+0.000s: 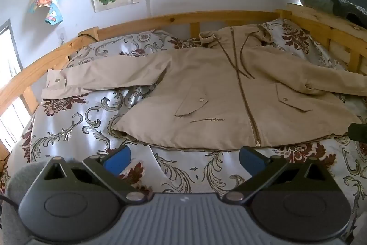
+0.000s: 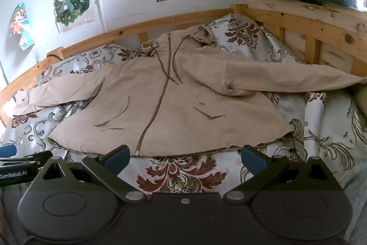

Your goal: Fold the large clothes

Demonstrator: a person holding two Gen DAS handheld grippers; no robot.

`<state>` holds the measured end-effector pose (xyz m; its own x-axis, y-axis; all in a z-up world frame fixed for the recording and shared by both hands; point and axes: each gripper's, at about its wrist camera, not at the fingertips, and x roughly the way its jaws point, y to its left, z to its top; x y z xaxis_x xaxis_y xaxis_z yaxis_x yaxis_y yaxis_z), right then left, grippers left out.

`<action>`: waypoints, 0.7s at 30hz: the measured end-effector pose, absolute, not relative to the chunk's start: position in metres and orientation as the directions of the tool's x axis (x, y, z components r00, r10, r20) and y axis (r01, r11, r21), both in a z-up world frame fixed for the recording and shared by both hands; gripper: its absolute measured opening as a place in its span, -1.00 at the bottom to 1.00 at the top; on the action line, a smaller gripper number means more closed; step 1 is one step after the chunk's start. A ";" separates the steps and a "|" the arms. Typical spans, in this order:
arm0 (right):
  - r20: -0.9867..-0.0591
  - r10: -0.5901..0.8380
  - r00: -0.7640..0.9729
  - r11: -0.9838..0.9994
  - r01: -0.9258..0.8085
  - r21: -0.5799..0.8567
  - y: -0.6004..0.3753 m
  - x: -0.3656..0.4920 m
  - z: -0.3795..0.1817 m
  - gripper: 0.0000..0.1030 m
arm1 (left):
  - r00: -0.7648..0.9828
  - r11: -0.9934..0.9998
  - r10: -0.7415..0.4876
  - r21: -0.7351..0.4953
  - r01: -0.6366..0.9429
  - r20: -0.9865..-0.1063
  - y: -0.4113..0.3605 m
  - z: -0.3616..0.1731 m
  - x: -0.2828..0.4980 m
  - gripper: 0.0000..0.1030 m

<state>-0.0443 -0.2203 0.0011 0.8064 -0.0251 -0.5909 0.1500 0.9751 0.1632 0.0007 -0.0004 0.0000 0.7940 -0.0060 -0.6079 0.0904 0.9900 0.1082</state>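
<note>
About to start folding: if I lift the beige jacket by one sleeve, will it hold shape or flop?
Likely floppy: the beige jacket lies flat and creased, so a lifted left sleeve should drape. It may also slide, since the floral bedspread looks glossy. The drawcords hang loose and could swing.

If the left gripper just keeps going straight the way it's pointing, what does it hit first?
Probably the jacket's bottom hem, just ahead of the open left gripper; depth is unclear, so it might brush the floral bedspread first.
</note>
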 end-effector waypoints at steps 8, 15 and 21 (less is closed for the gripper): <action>-0.583 -0.026 0.812 0.975 0.150 0.165 -0.220 -0.045 0.001 0.99 | 0.805 0.989 0.003 0.121 0.086 -0.593 -0.002 0.000 0.000 0.99; -0.585 -0.025 0.810 0.974 0.150 0.167 -0.220 -0.045 0.001 0.99 | 0.804 0.989 -0.004 0.114 0.090 -0.595 -0.004 0.000 -0.003 0.99; -0.587 -0.025 0.809 0.975 0.150 0.166 -0.220 -0.045 0.001 0.99 | 0.802 0.990 -0.009 0.109 0.091 -0.597 -0.002 0.000 -0.002 0.99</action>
<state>-0.0447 -0.2196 0.0008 0.8094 -0.0245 -0.5868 0.1500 0.9746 0.1662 -0.0024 -0.0020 -0.0002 0.8023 -0.0086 -0.5969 0.0914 0.9899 0.1087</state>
